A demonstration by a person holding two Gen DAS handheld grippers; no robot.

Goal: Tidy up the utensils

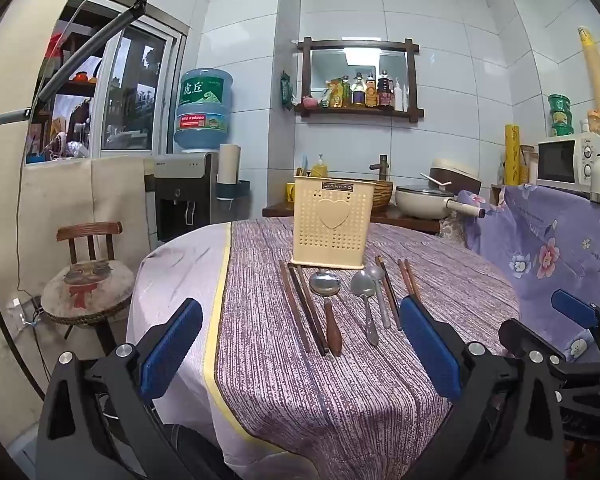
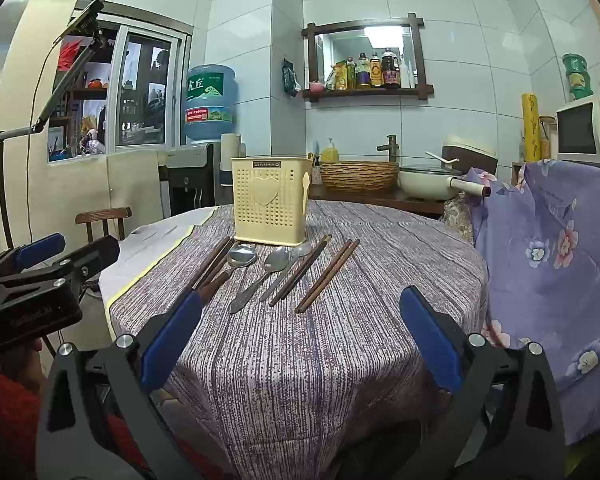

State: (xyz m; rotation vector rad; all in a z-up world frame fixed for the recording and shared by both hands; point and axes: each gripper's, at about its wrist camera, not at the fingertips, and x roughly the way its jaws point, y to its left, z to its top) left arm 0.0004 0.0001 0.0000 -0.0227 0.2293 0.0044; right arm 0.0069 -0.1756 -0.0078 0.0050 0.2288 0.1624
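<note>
Nearest, the left gripper [image 1: 300, 344] and the right gripper [image 2: 300, 336] both stand wide, holding nothing. Beyond, at twelve o'clock, brown wooden chopsticks [image 1: 300, 308] and metal spoons [image 1: 364, 300] lie on the striped purple tablecloth [image 1: 340, 380], before the upright cream perforated plastic utensil holder [image 1: 332, 224].

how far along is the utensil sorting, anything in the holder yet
Nothing looks done. The cream utensil holder stands upright, with no handles showing above its rim. Nothing is in hand: the left hand-held gripper and right hand-held gripper are both open and empty, short of the row. Everything remains on the tablecloth: the wooden-handled spoon, two metal spoons and the chopsticks.
</note>
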